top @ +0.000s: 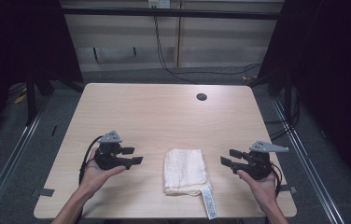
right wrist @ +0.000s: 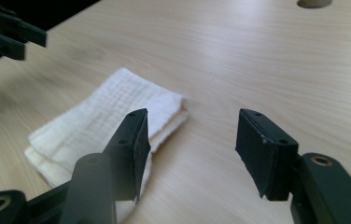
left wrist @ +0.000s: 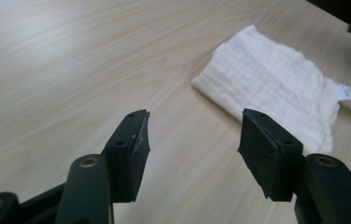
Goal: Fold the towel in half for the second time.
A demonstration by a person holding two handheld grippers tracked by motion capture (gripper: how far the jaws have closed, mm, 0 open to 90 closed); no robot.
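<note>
Black jaws of the left gripper (left wrist: 192,154) stand wide apart and empty above bare table (left wrist: 71,70); the folded white cloth (left wrist: 271,88) lies toward two o'clock. From above, that cloth (top: 185,171) runs long from six to twelve, about midway between both hands. Opposite it, the right gripper (top: 228,158) is equally wide open, holding nothing.

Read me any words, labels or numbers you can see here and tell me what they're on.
None can be read.
Tag sewn to the folded white cloth: faint print, too small and blurred to read.
Left gripper, right gripper and table: no markings visible.
</note>
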